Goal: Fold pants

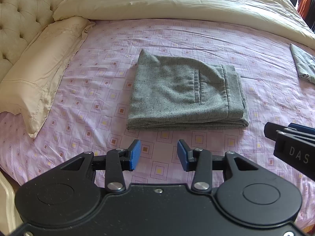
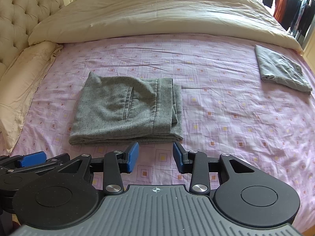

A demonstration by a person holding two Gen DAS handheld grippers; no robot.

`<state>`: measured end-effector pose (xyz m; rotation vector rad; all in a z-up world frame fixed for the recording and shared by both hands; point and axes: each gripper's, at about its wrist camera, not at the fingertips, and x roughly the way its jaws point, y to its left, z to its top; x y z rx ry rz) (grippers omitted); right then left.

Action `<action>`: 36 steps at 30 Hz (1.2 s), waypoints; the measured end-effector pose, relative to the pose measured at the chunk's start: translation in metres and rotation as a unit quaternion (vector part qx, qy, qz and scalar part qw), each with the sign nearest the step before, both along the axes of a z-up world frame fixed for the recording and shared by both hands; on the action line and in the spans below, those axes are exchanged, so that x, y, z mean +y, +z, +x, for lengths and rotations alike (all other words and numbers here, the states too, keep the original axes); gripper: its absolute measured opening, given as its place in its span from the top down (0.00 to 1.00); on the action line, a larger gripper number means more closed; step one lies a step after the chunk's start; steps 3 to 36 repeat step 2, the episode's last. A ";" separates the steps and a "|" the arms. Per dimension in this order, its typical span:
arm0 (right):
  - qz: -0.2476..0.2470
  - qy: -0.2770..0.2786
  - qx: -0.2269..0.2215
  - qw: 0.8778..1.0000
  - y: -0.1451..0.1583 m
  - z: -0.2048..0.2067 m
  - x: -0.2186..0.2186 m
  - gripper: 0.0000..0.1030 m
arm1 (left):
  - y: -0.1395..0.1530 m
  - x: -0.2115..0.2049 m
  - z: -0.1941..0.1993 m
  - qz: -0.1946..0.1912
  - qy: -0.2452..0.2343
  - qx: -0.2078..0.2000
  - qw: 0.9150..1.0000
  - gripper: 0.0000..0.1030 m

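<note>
Grey speckled pants [image 1: 183, 94] lie folded into a flat rectangle on the pink patterned bed sheet [image 1: 98, 78], back pocket facing up. They also show in the right wrist view [image 2: 126, 112]. My left gripper [image 1: 159, 155] is open and empty, hovering just short of the pants' near folded edge. My right gripper [image 2: 155, 158] is open and empty, near the pants' near right corner. The right gripper's black body enters the left wrist view [image 1: 291, 143] at the right edge. The left gripper shows at the lower left of the right wrist view [image 2: 31, 162].
A second folded grey garment [image 2: 281, 70] lies at the far right of the sheet [image 2: 216, 108]. A cream duvet [image 2: 157, 13] is bunched along the far side. A cream pillow [image 1: 39, 66] and tufted headboard [image 1: 17, 9] are at left. Clothes hang at far right [image 2: 291, 5].
</note>
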<state>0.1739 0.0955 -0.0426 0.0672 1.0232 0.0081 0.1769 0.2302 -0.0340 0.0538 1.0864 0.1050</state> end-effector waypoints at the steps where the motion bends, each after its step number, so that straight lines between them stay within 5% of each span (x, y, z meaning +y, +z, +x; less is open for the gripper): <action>1: 0.000 -0.001 0.000 1.000 0.000 0.000 0.001 0.64 | 0.000 0.000 0.000 -0.001 -0.001 0.000 1.000 0.50; 36: 0.000 -0.001 0.000 1.000 0.000 0.000 0.001 0.64 | 0.000 0.000 -0.001 -0.001 0.000 0.001 1.000 0.50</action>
